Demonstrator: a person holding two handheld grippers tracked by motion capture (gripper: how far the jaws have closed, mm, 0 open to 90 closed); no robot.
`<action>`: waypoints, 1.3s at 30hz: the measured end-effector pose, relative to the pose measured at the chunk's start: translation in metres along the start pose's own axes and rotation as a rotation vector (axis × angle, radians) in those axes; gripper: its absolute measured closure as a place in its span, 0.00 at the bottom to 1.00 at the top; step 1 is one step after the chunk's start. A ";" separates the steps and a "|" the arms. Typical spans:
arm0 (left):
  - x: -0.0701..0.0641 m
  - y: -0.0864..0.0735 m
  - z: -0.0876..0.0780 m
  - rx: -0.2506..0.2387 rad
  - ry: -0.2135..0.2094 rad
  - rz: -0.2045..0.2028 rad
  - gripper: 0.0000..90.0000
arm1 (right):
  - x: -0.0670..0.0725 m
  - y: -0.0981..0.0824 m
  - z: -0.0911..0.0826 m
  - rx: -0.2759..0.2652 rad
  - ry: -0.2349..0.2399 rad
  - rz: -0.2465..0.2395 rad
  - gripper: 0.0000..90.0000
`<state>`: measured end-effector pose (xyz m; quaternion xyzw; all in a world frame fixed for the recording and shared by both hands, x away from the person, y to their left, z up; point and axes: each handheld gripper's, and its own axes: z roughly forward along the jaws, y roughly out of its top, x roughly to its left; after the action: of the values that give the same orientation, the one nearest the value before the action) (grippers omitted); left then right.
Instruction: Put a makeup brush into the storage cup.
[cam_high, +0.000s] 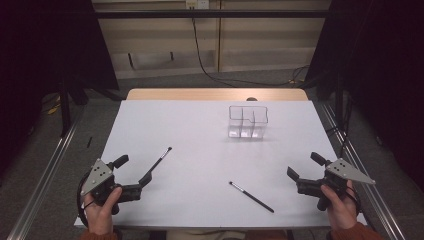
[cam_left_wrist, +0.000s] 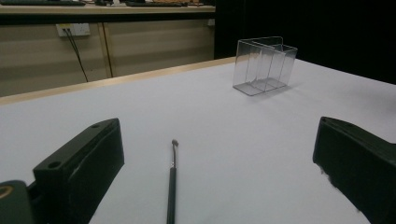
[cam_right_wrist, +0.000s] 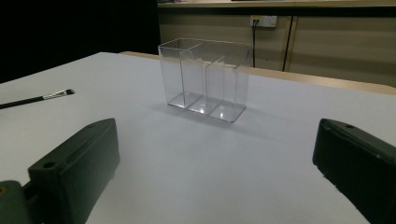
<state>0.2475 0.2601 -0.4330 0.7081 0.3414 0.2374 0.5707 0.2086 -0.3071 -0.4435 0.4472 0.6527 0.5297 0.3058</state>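
A clear three-compartment organizer (cam_high: 247, 121) stands empty at the back of the white table (cam_high: 200, 125). One thin black brush (cam_high: 161, 159) lies at the front left, its tip pointing away. A second brush (cam_high: 251, 196) lies at the front centre. My left gripper (cam_high: 134, 170) is open just beside the left brush's handle end. In the left gripper view that brush (cam_left_wrist: 172, 182) lies on the table between the wide jaws of my left gripper (cam_left_wrist: 219, 158), with the organizer (cam_left_wrist: 265, 65) far off. My right gripper (cam_high: 305, 166) is open at the front right and faces the organizer (cam_right_wrist: 203, 79); a brush tip (cam_right_wrist: 56, 95) shows at its left.
The table's wooden far edge (cam_high: 215, 94) borders a floor strip with cables. Metal rails (cam_high: 45, 180) run along both sides of the table. A wall socket (cam_left_wrist: 74, 29) sits on the back wall.
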 end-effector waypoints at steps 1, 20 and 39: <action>0.000 0.000 0.000 0.001 -0.001 0.004 0.02 | 0.000 0.000 0.001 0.000 0.001 0.000 0.00; -0.006 0.007 0.003 0.008 -0.007 0.033 0.02 | -0.001 -0.001 0.002 -0.003 0.016 0.007 0.00; 0.007 0.041 0.023 -0.004 0.010 0.049 0.03 | 0.001 0.000 -0.001 -0.016 0.015 0.001 0.00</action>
<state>0.2780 0.2458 -0.3994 0.7140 0.3265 0.2556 0.5642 0.2072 -0.3070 -0.4431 0.4413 0.6504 0.5383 0.3042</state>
